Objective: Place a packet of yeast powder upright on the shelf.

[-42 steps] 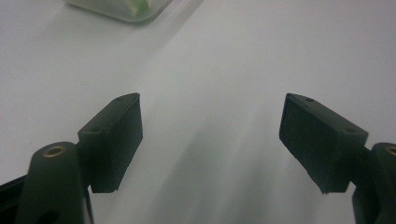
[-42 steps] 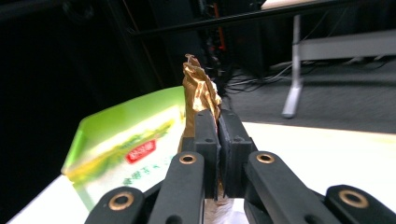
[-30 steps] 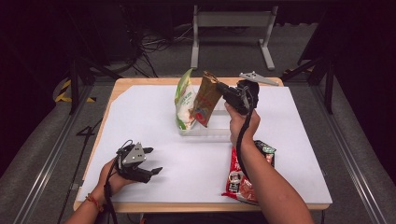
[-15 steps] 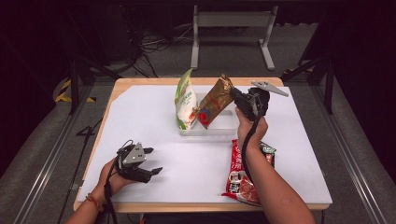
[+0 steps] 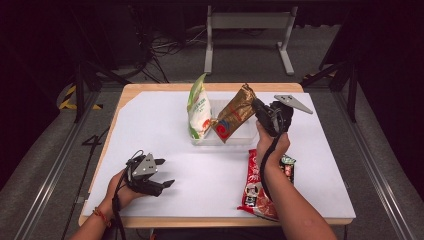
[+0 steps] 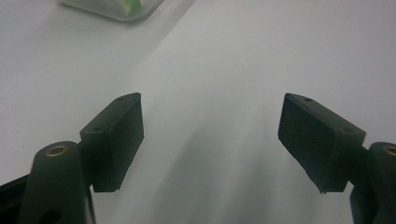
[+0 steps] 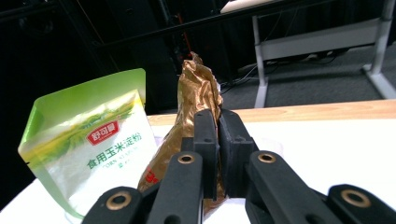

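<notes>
A gold-brown snack pouch (image 5: pixel 235 114) tilts over the clear plastic bin (image 5: pixel 239 141) at the middle of the table, its lower end inside the bin. My right gripper (image 5: pixel 259 107) is shut on the pouch's upper right edge; in the right gripper view the jaws pinch the gold pouch (image 7: pixel 196 98) between them. A green-and-white pouch (image 5: pixel 198 110) stands upright in the bin's left part, seen as the green pouch (image 7: pixel 88 149) left of the gold one. My left gripper (image 5: pixel 164 173) rests low at the table's front left, open, with nothing between its pads (image 6: pixel 119 140).
A red snack packet (image 5: pixel 260 187) lies flat near the front edge, partly under the right forearm. The white sheet (image 5: pixel 150 125) covers the wooden table. A corner of the bin (image 6: pixel 116 7) shows far ahead in the left gripper view. Metal stand legs (image 5: pixel 250 20) lie beyond the table.
The right gripper has carried the gold pouch rightward and down, leaning it over so its lower end sits in the bin beside the green pouch. The left gripper has stayed put.
</notes>
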A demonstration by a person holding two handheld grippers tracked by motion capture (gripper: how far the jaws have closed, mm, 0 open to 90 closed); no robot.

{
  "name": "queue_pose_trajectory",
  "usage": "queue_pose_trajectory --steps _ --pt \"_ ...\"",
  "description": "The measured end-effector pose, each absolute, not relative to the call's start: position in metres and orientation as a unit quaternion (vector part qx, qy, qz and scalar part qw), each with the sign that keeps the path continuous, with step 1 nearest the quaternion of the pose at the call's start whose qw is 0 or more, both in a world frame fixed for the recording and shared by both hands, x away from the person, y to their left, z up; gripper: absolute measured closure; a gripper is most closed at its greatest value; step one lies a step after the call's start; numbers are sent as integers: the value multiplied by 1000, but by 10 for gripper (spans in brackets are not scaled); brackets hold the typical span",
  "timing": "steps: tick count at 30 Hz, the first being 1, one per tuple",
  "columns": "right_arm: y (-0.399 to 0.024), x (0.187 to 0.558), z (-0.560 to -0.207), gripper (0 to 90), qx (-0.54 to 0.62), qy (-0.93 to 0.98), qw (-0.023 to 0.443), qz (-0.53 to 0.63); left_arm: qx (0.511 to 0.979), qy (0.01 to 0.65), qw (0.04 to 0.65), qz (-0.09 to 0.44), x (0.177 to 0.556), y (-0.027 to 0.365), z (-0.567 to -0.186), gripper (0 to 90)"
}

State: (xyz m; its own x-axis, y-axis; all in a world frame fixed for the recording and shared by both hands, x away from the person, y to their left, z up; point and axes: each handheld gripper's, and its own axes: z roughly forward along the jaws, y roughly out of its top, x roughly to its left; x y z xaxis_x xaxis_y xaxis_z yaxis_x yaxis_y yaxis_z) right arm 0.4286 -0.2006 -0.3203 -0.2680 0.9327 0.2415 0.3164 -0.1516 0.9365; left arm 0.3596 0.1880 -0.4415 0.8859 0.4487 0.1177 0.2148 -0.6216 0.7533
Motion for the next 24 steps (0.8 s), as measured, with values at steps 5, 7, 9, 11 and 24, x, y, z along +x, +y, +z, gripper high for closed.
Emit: queue_pose_trajectory --steps 5,7,9,11,24 --pt "-198 435 -318 873 534 581 294 539 888 188 393 147 360 188 -442 234" --pt "-194 439 -312 873 534 580 300 537 889 185 394 147 360 187 -442 235" --pt "-189 445 -306 873 529 589 303 532 889 183 393 147 360 186 -442 236" --pt "-183 452 -299 873 527 595 302 526 890 182 393 146 359 186 -442 237" --pt "-167 474 -279 872 539 616 327 472 889 175 396 147 358 187 -442 244"
